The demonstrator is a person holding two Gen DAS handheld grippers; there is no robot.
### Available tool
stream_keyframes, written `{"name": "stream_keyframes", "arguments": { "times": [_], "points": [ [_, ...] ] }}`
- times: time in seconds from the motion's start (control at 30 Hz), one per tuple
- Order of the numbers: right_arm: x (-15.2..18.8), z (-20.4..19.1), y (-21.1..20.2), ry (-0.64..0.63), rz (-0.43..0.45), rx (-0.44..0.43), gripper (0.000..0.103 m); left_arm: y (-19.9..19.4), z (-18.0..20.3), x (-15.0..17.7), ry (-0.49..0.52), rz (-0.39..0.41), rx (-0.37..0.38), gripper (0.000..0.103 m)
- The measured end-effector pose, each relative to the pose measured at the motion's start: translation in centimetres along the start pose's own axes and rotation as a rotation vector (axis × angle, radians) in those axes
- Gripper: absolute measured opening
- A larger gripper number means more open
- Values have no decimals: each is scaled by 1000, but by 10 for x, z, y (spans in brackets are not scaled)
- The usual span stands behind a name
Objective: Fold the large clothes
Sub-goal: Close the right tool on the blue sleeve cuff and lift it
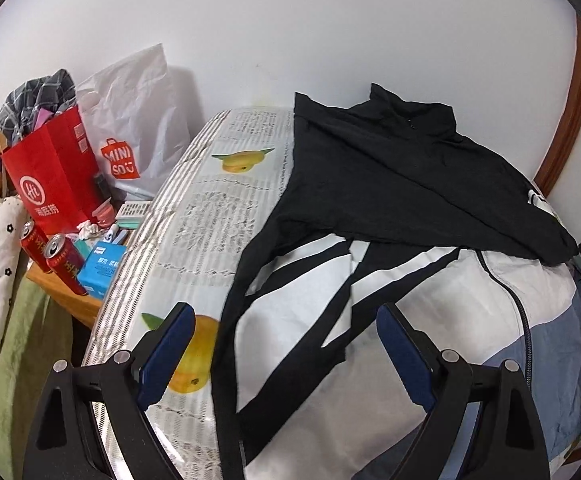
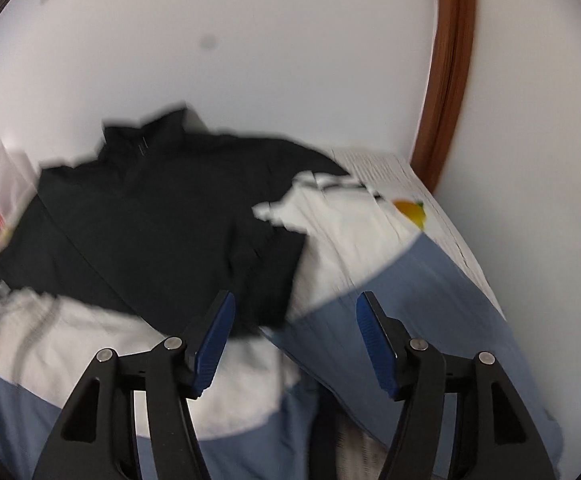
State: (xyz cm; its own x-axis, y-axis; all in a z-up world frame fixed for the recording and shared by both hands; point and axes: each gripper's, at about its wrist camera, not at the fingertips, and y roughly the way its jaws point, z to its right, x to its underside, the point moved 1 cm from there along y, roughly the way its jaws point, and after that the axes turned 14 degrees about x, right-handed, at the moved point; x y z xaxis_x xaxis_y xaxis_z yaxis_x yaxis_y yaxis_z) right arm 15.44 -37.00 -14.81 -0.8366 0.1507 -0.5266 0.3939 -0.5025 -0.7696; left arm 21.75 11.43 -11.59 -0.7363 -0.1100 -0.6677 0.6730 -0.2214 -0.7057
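Nearest the left wrist lens, the black two-finger left gripper with blue pads (image 1: 286, 344) hangs over the table with its jaws set wide apart and nothing between them; the right gripper of the same build (image 2: 295, 336) likewise stands with its jaws parted and empty above the cloth, in a view smeared by blur.

Beneath both spreads the table covered in a printed plastic cloth with grey text and yellow fruit (image 1: 194, 224), pushed against a white wall (image 1: 290, 32); a curved brown wooden frame (image 1: 574, 112) runs up the wall at the right.

On the table lies the large zip-up jacket in black, white and grey-blue panels (image 1: 422, 292), collar toward the wall and zip running down the front; a black sleeve with a white stripe is folded across its chest, and the black upper part is doubled over the white middle; in the right wrist view the jacket (image 2: 162, 224) fills the table, its blue sleeve reaching toward the near right edge.

Left of the table a low wooden stand holds a white plastic shopping bag (image 1: 138, 112), a red paper bag (image 1: 54, 176) stuffed with checked cloth, a light blue carton (image 1: 100, 266) and two red drink cans (image 1: 56, 256).
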Motion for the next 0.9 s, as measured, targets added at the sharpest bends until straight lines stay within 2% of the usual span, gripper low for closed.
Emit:
{"name": "stream_keyframes", "arguments": {
  "times": [0.23, 0.47, 0.53, 0.6, 0.67, 0.8, 0.9],
  "points": [
    [5, -29, 39, -158, -51, 119, 62, 8, 14, -3, 47, -2, -26, 91],
    [-4, -45, 74, -172, -48, 81, 64, 44, 17, 12, 52, -86, -28, 91],
    [-5, -37, 76, -123, -51, 39, 47, 51, 13, 15, 39, -106, -38, 91],
    [-8, -20, 77, -47, -55, 24, 20, 53, 10, 16, 28, -112, -39, 91],
    [-10, 1, 75, 42, -49, -11, 8, 54, 7, 17, 21, -115, -39, 91],
    [-12, 50, 73, 283, -14, -43, 6, 60, 3, 21, 4, -137, -41, 91],
    [-9, 71, 73, 382, -23, -55, 6, 61, 4, 22, 10, -141, -48, 91]
  ]
}}
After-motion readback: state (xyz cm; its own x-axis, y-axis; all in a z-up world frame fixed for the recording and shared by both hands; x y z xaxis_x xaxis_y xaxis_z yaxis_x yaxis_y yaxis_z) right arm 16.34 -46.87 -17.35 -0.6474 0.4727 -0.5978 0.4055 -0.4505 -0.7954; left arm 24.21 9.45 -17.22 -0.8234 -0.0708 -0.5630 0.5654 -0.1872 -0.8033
